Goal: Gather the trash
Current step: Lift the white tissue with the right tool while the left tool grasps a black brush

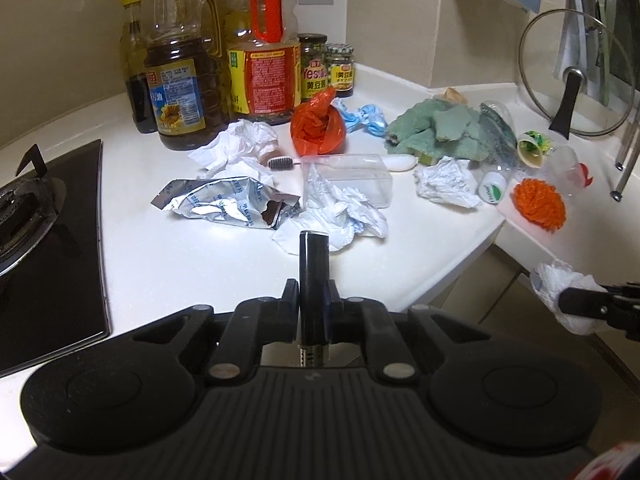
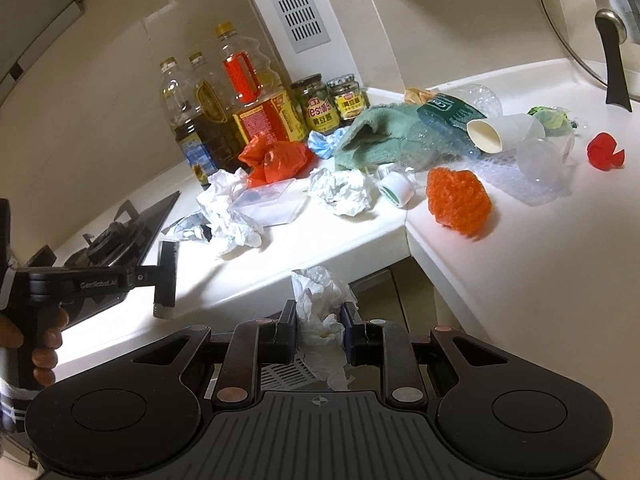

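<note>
My left gripper (image 1: 314, 300) is shut on a slim black rectangular object (image 1: 314, 276), held upright above the white counter (image 1: 180, 264); it also shows in the right wrist view (image 2: 166, 276). My right gripper (image 2: 320, 326) is shut on a crumpled white tissue (image 2: 320, 308), held off the counter's front edge; it also shows in the left wrist view (image 1: 564, 296). On the counter lie more crumpled tissues (image 1: 344, 216), a torn foil wrapper (image 1: 224, 204), an orange plastic bag (image 1: 318, 124), a clear plastic box (image 1: 352, 176), a paper cup (image 2: 500, 130) and a crushed plastic bottle (image 1: 498, 128).
Oil bottles (image 1: 184, 80) and sauce jars (image 1: 340, 70) stand at the back. A gas stove (image 1: 44, 232) is at the left. A green cloth (image 1: 436, 128), an orange scrubber (image 1: 540, 204) and a glass pot lid (image 1: 576, 76) are at the right.
</note>
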Motion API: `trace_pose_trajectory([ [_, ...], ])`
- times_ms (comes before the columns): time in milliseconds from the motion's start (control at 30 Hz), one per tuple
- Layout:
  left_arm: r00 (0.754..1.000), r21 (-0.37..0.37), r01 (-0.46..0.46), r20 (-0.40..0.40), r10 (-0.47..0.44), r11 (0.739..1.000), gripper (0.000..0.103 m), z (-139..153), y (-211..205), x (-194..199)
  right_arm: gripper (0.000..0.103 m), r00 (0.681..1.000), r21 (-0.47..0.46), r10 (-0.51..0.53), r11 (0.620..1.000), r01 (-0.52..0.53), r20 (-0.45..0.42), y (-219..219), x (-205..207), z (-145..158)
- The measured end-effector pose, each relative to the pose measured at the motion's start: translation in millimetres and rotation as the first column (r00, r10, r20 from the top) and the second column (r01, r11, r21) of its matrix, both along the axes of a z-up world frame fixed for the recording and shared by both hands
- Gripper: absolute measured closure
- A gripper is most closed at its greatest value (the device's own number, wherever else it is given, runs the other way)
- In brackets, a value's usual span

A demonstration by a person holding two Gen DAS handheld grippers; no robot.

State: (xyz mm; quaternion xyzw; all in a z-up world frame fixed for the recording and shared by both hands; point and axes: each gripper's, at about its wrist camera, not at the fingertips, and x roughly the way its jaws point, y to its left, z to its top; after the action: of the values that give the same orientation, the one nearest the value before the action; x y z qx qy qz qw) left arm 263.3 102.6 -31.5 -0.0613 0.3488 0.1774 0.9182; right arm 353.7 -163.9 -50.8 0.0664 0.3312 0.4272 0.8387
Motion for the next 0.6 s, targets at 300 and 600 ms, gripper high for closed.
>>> trace_pose_trajectory([
  [300, 0.998, -0.008, -0.015, -0.058, 0.014, 1.000, 0.094, -14, 9, 19, 0.080, 1.000, -0.001, -0.009, 1.000, 0.009, -0.009, -2, 1, -3],
  [600, 0.995, 0.006, -0.013, -0.098, 0.014, 1.000, 0.086, -24, 6, 31, 0.080, 0.999, 0.005, -0.032, 0.999, 0.032, -0.026, -2, 4, -5],
])
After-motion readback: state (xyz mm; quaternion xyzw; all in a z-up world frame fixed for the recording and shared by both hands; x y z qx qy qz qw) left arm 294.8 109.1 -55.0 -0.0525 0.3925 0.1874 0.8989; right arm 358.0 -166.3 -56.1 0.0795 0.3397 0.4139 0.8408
